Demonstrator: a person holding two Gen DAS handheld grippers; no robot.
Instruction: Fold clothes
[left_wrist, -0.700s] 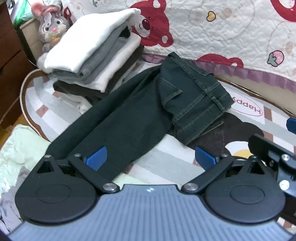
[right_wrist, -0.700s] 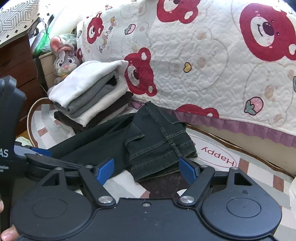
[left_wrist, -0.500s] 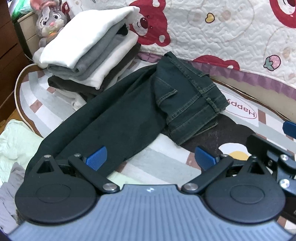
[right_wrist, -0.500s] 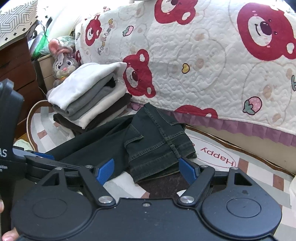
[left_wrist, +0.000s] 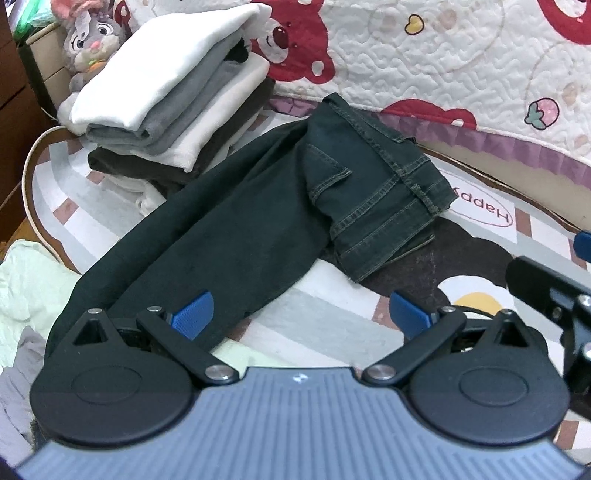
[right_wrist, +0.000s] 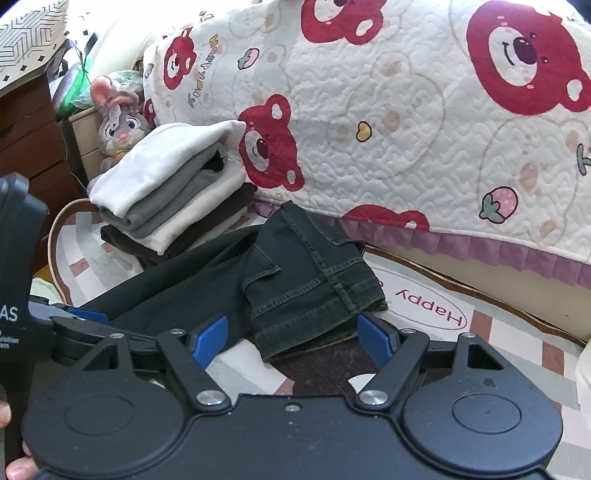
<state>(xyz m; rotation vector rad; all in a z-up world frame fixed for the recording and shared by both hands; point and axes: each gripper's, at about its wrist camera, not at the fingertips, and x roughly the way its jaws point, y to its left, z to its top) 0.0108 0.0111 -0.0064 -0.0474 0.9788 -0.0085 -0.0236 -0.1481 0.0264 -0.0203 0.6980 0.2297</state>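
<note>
Stack of folded white, grey and brown clothes (left_wrist: 166, 92) done at far left, dark denim jeans (left_wrist: 266, 221) half-folded on the striped rug (left_wrist: 332, 317), both hand-held grippers, left (left_wrist: 301, 312) and right (right_wrist: 293, 338), wide open, empty.

jeans (left_wrist: 258, 221) on rug (left_wrist: 332, 306) | folded stack (left_wrist: 173, 96) behind-left | bed (left_wrist: 461, 55) behind
</note>
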